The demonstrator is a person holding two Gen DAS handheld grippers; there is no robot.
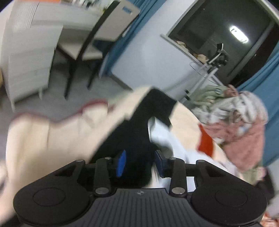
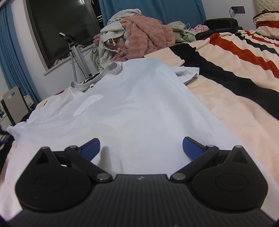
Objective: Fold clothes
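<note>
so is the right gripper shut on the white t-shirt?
No. The right gripper is wide open, blue fingers spread apart above the flat white t-shirt.

A dark window [image 2: 57, 26] occupies the far left wall between blue curtains [image 2: 151, 8]. A white metal tripod [image 2: 78, 59] stands below it. A black-framed chair [image 1: 83, 43] stands beside a white cabinet [image 1: 27, 52].

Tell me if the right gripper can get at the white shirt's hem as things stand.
Probably yes. The right gripper is open just over the white shirt, which lies flat on the blanket with nothing between the fingers and the cloth.
</note>
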